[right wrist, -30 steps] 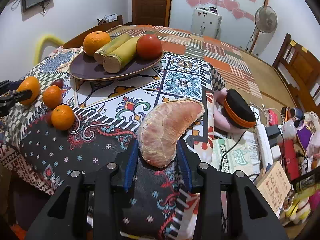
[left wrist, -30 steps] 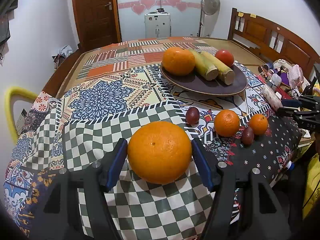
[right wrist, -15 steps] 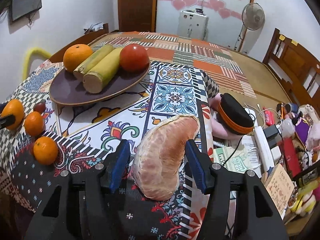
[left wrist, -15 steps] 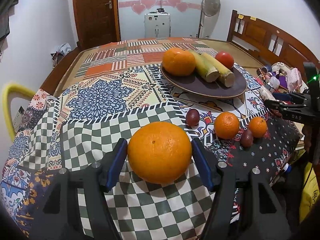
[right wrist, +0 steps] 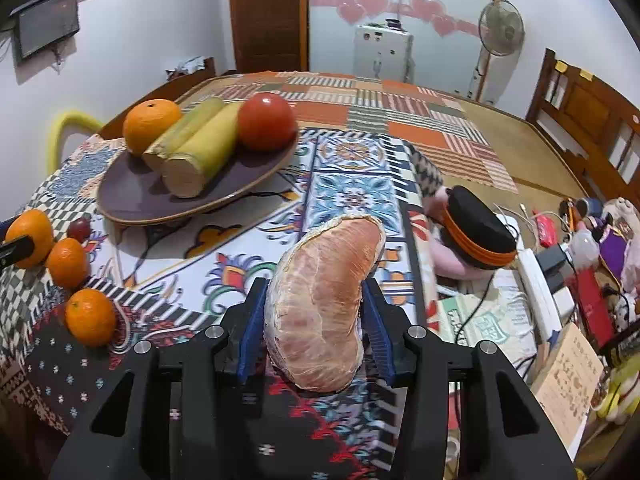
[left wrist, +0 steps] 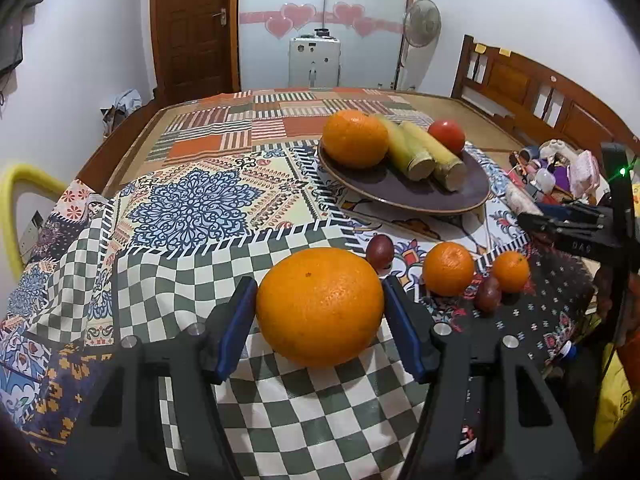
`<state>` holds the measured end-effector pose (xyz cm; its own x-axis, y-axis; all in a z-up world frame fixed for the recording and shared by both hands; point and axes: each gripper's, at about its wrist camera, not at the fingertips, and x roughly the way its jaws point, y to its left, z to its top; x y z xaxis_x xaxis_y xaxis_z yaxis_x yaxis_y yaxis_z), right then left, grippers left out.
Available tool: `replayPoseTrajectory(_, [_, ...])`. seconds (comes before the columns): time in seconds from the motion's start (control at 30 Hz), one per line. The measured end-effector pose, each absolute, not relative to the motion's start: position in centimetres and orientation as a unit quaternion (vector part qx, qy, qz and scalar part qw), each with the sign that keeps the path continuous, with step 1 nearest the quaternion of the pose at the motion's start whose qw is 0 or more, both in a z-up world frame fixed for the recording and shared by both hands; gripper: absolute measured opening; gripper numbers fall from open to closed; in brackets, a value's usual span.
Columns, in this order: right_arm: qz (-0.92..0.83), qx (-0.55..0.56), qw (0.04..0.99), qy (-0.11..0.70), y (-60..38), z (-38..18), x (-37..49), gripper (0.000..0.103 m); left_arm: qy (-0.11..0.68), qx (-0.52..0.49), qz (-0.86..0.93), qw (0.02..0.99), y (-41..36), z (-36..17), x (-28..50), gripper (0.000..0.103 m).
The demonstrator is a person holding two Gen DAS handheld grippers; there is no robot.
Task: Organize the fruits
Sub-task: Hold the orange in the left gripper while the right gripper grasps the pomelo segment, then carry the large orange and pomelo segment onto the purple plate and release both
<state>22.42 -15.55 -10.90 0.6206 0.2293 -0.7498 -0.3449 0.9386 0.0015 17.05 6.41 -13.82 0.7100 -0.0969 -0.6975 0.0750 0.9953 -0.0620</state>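
My left gripper (left wrist: 320, 320) is shut on a large orange (left wrist: 319, 306) above the checkered cloth. My right gripper (right wrist: 316, 320) is shut on a pink peeled pomelo segment (right wrist: 326, 304), held above the table's near right corner. A dark oval plate (left wrist: 404, 196) holds an orange (left wrist: 354, 138), two sugarcane pieces (left wrist: 424, 152) and a tomato (left wrist: 447, 136); the plate also shows in the right wrist view (right wrist: 136, 192). Two small oranges (left wrist: 448, 268) (left wrist: 510, 272) and two dark red fruits (left wrist: 380, 249) (left wrist: 488, 294) lie on the cloth before the plate.
The right gripper's side shows at the right edge of the left wrist view (left wrist: 576, 224). A black and orange cap (right wrist: 476, 228), cables, boxes and toys (right wrist: 568, 264) crowd the right of the table. A yellow chair back (left wrist: 16, 200) stands left. A fan (right wrist: 500, 28) stands behind.
My right gripper closed in on the pomelo segment and lifted it, coming nearer the plate. My left gripper rose slightly with the orange still in it.
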Motion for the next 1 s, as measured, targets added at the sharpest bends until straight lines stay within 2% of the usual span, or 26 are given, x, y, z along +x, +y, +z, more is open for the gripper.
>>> replayPoseTrajectory(0.53, [0.213,-0.059,0.920,0.324,-13.1,-6.1,22.1,0.042,0.320,0.002,-0.058,0.946,3.4,-8.1,18.3,0.063])
replayPoseTrajectory(1.0, [0.243,-0.070,0.920,0.298,-10.7,-5.3,24.8,0.042,0.321,0.003,-0.076,0.944,1.9,-8.5,23.3,0.063])
